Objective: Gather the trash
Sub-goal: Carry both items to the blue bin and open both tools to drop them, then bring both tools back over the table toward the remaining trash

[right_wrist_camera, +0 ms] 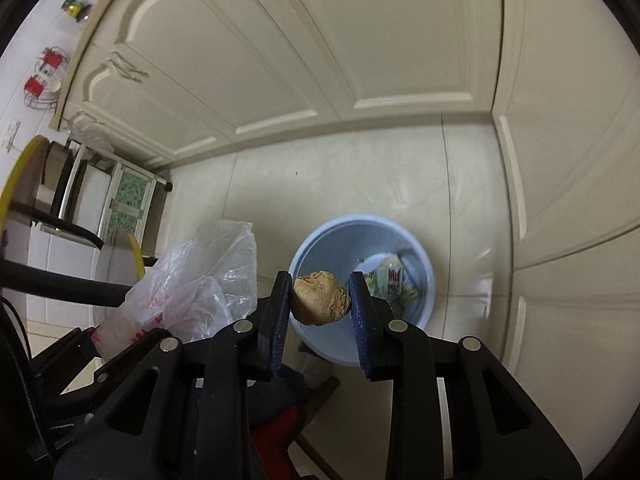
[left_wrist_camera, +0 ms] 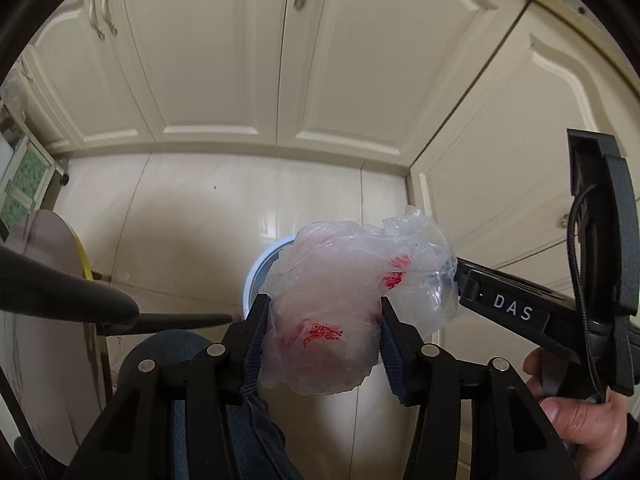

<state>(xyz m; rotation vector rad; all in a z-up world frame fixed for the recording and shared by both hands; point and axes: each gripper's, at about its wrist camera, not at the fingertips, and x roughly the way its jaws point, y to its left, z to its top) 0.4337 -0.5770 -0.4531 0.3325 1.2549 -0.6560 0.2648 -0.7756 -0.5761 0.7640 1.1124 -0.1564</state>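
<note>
Left wrist view: steeply downward along the left gripper, close above the floor, cabinet doors at twelve o'clock. Right wrist view: likewise downward, rolled counterclockwise. Shared: blue bin, clear plastic bag, cabinets, tiled floor, right gripper.

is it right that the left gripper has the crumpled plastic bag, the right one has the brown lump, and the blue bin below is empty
Not quite: the blue bin is not empty. The right wrist view shows a printed wrapper lying inside it. The rest holds: the left gripper has the crumpled plastic bag, and the right gripper has the brown lump.
</note>
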